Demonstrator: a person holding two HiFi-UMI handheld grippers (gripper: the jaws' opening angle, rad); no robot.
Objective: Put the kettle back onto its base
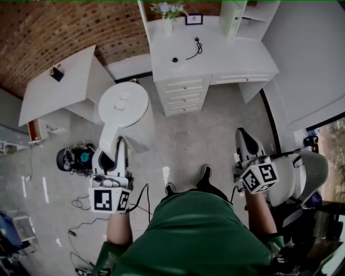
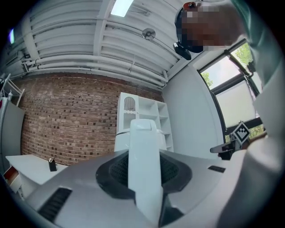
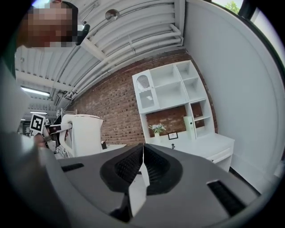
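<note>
The white kettle [image 1: 124, 109] hangs in the air in front of me, its lid facing up. My left gripper [image 1: 111, 153] is shut on its handle [image 2: 144, 167], and both pads [image 2: 116, 170] press on the white bar. In the right gripper view the kettle [image 3: 84, 133] shows at the left, with the left gripper [image 3: 50, 129] behind it. My right gripper [image 1: 246, 141] is shut with nothing in it, its jaws [image 3: 142, 165] meeting along a thin line. On the white desk [image 1: 226, 56] ahead lies a small dark round thing [image 1: 174, 59] beside a black cord [image 1: 195, 49]; I cannot tell whether it is the base.
The desk has drawers [image 1: 185, 91] and shelves above, with a vase of flowers [image 1: 168, 11] and a small frame [image 1: 194, 19]. A white side table [image 1: 59, 86] stands at the left. A grey chair [image 1: 302, 175] is at my right. Cables [image 1: 81, 207] and a dark device [image 1: 73, 159] lie on the floor.
</note>
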